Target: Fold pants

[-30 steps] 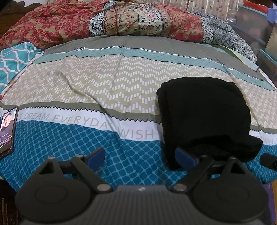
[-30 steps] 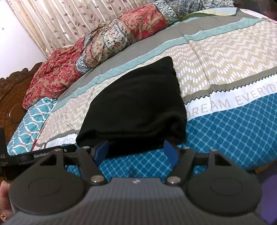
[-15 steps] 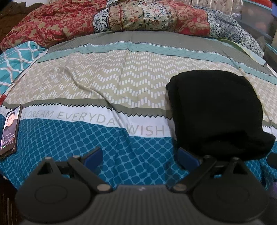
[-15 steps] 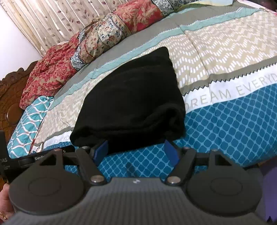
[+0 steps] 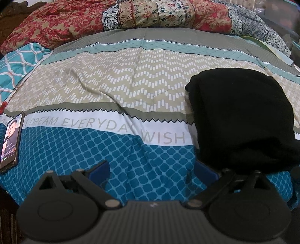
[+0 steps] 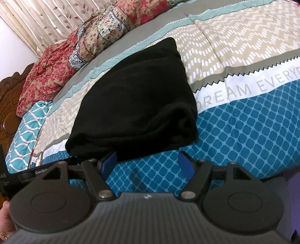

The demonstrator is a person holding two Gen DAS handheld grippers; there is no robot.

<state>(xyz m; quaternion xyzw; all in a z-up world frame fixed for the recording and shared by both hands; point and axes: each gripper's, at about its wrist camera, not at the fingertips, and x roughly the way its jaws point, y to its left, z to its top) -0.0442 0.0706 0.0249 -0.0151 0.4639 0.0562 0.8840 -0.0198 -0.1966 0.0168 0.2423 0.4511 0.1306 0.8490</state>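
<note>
- The left claw (image 5: 152, 171) is spread wide and holds nothing; the folded black pants (image 5: 241, 116) lie on the bed (image 5: 112, 90) ahead to its right.
- The right claw (image 6: 148, 164) is wide apart, empty; the pants (image 6: 135, 101) lie just ahead.
- A phone (image 5: 10, 142) lies far left of the left claw.

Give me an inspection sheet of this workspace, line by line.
Surface: bedspread, patterned, lightly wrinkled, printed "DREAM EVERYDAY WISH".
Job's things: black pants, folded into a compact bundle, lying on the bedspread.
Clutter: phone, screen lit, at the left edge of the bed.
Grippers: left gripper open, holding nothing; right gripper open, just short of the pants.
Cables: nothing seen.
Surroundings: floral quilt bunched at the far side; curtain; carved wooden headboard.
</note>
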